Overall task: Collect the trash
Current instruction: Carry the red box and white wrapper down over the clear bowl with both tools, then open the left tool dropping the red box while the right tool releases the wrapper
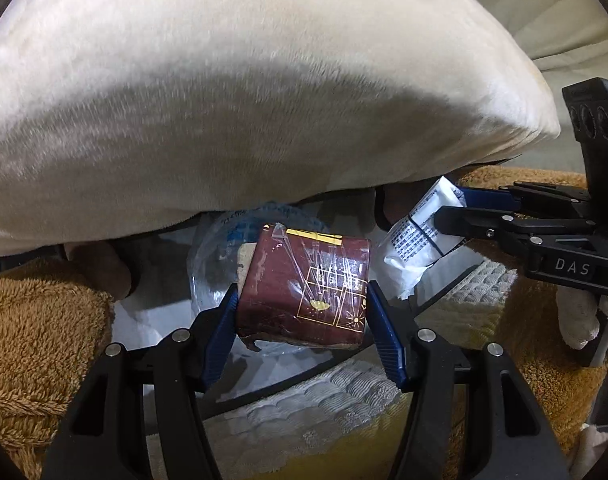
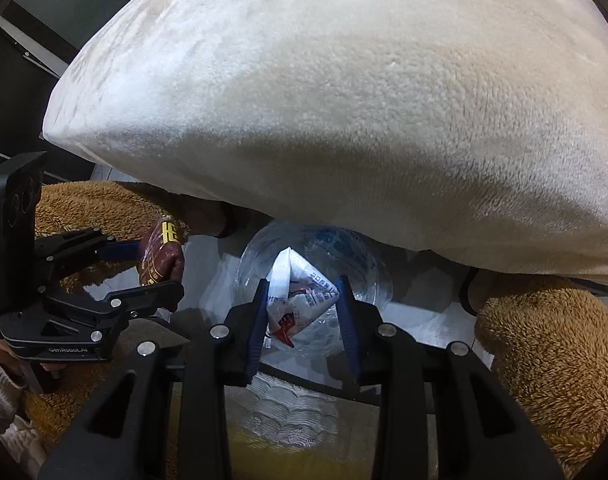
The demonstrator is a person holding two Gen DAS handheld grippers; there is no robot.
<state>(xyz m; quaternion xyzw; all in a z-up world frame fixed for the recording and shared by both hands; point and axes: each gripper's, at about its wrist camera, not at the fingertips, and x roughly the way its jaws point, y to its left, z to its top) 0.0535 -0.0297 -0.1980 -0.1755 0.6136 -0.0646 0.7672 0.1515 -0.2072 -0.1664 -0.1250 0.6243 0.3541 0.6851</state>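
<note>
Left gripper clamped on crushed maroon cigarette pack, right gripper pinching crumpled white wrapper, both above clear plastic bag. Best centre, then release.

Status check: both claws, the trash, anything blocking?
Left claw shut on maroon box. Right claw shut on white wrapper. Clear bag below. Cream blanket overhangs it.

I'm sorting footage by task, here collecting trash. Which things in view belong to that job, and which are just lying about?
Part of the job:
- dark red packet, clamped in the left gripper
- white wrapper, clamped in the right gripper
- clear plastic bag below both

Just lying about:
- cream cushion
- brown fuzzy fabric
</note>
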